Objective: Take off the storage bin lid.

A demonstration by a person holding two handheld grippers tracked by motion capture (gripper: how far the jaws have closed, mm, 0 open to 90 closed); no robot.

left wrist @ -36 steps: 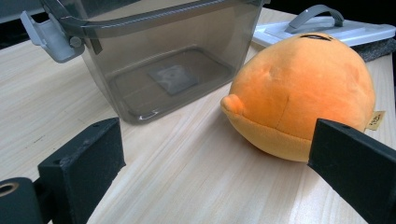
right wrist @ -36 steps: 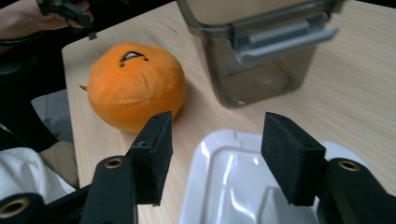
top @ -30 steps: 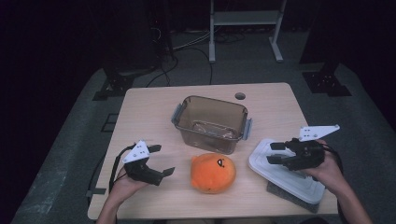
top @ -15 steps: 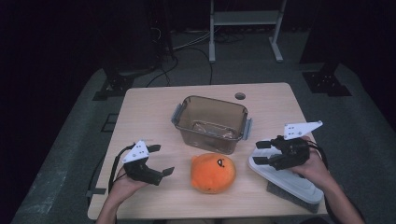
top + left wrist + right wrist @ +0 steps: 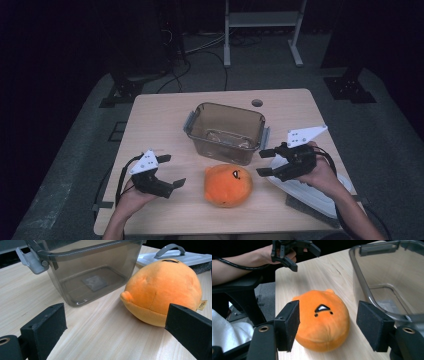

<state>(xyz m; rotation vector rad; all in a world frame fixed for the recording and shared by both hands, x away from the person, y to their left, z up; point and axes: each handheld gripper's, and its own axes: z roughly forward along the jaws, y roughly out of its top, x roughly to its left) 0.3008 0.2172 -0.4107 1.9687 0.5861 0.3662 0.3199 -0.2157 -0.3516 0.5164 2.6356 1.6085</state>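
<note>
A round orange plush toy [image 5: 228, 185] [image 5: 162, 290] [image 5: 322, 317] lies on the wooden table [image 5: 165, 115] in front of an open smoky plastic box [image 5: 225, 131] [image 5: 87, 272] [image 5: 392, 282], which looks empty. To the toy's left my left gripper [image 5: 171, 173] [image 5: 115, 330] stands open, jaws apart and pointing at it. On the toy's right my right gripper [image 5: 264, 161] [image 5: 328, 327] is open too, a short way from the toy and aimed at it. The box's white lid [image 5: 310, 192] [image 5: 175, 257] lies flat under my right hand.
The box has grey latches [image 5: 189, 121] on its ends. A small hole [image 5: 257, 103] marks the table's far edge. Beyond the table are cables and a white stand [image 5: 262, 20] on a dark floor. A chair seat [image 5: 239, 287] shows below the left arm in the right gripper view.
My right gripper has moved left off the lid toward the toy. The left gripper has stayed put, and neither the toy nor the box has moved.
</note>
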